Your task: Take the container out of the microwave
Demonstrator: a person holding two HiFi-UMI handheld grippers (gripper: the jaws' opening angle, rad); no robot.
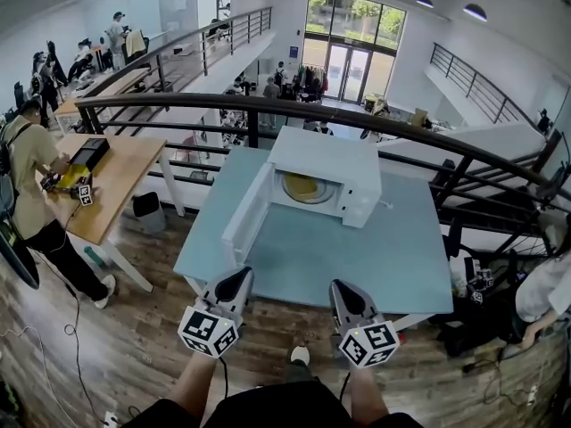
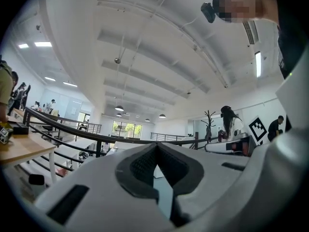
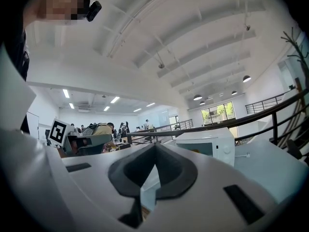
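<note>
Hovering closed at table (image 1: 401,275) edge, left tongs (image 1: 235,283), right tongs (image 1: 345,292); microwave (image 1: 326,160) open

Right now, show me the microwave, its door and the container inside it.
microwave (image 1: 326,157): head view, on its white top.
door (image 1: 246,214): head view, middle of the open door's inner face.
container (image 1: 306,186): head view, its yellowish middle, inside the cavity.

White microwave (image 1: 326,160) (pale-blue table (image 1: 357,261))
</note>
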